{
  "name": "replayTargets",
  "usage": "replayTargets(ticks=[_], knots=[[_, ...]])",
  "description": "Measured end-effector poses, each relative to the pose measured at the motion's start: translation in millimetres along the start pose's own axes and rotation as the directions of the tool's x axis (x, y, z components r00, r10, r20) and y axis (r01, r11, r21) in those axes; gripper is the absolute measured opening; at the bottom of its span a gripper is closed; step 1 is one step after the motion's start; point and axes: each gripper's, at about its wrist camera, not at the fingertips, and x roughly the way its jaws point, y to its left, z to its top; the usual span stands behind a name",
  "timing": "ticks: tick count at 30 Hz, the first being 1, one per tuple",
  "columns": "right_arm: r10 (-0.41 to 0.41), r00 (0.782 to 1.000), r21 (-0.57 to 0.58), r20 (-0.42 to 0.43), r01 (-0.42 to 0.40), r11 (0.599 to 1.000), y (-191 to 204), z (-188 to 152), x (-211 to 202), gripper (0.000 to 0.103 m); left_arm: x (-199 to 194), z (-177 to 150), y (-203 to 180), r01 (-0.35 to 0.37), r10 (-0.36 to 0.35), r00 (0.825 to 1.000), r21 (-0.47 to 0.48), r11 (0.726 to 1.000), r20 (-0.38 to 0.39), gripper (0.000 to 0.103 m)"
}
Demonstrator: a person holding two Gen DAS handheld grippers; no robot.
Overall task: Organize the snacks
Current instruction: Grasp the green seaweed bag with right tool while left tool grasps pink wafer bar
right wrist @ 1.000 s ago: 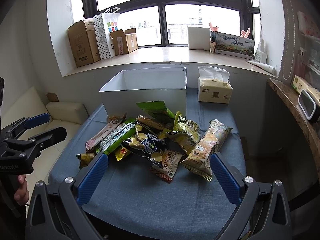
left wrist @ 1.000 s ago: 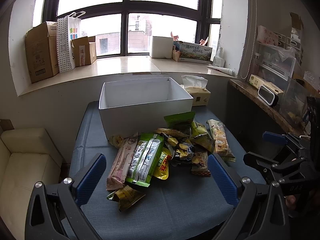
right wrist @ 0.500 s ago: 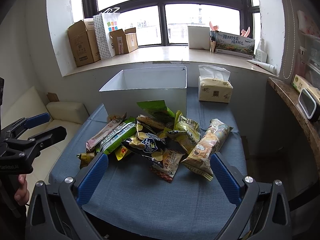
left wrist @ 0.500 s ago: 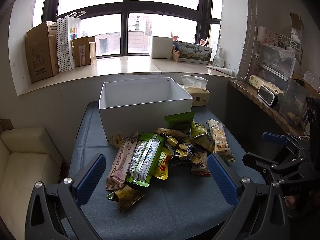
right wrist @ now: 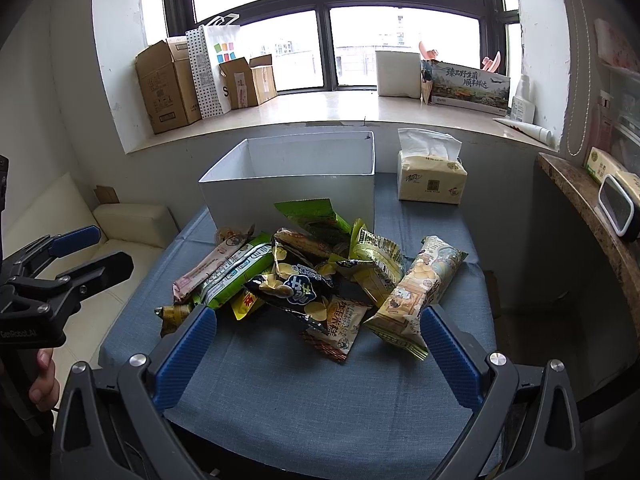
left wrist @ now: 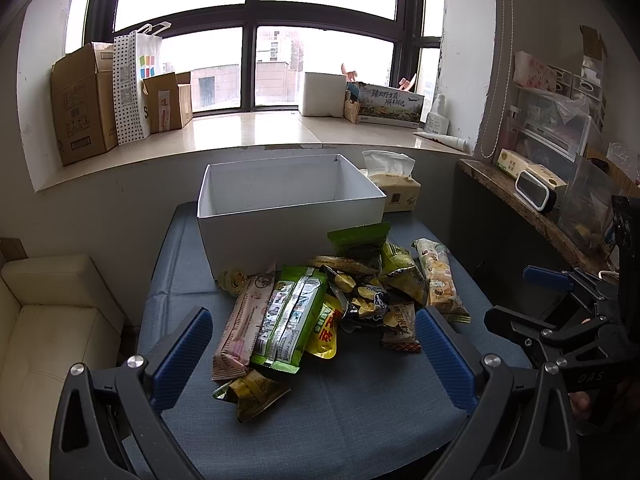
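We hold both grippers over the near edge of the blue-cloth table (left wrist: 360,420), nothing in either. Left gripper (left wrist: 312,354) is released, blue pads (left wrist: 182,354) spread wide w/ the snack pile between them in view; right gripper (right wrist: 316,356) likewise spread apart, empty, pads (right wrist: 448,360) on either side of the pile

Snack pile sits mid-table, just in front of the white box (left wrist: 288,216), which stands open-topped at the far side; from these angles we see only bare inner walls. In the pile: a pink long pack (left wrist: 244,320) on the left, touching a green multi-pack (left wrist: 290,318) beside it; a yellow pouch (left wrist: 326,330) partly under that; a dark chips bag (right wrist: 296,284) in the middle on top of others; a green bag (right wrist: 312,216) leaning against the box front; a long biscuit pack (right wrist: 420,284) on the right edge; a small olive-gold packet (left wrist: 252,392) nearest us on the left side, a bit apart from the rest

Tissue pack (right wrist: 432,178) stands right of the box, not touching the snacks. Cardboard boxes (left wrist: 80,108) on the windowsill behind
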Motion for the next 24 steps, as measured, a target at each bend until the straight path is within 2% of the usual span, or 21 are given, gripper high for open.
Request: replayTargets(ticks=[8,14,16,24], knots=[[-0.009,0.999,0.005,-0.034,0.009,1.000,-8,2,25,0.103,2,-2,2,0.000,0.000,1.000,-0.003,1.000,-0.006,0.103],[-0.015,1.000,-0.090,-0.027,0.013,0.996,-14,26,80,0.103,8,-8,5,-0.006,0.006,1.000,-0.007,1.000,-0.024,0.103],[-0.021,1.000,-0.151,0.010,0.022,0.988,-14,36,100,0.103,9,-10,6,-0.010,0.010,1.000,-0.006,1.000,-0.029,0.103],[0.062,0.998,-0.222,-0.029,-0.067,0.973,-18,67,170,0.103,14,-16,14,-0.024,0.023,0.999,-0.016,1.000,-0.047,0.103]])
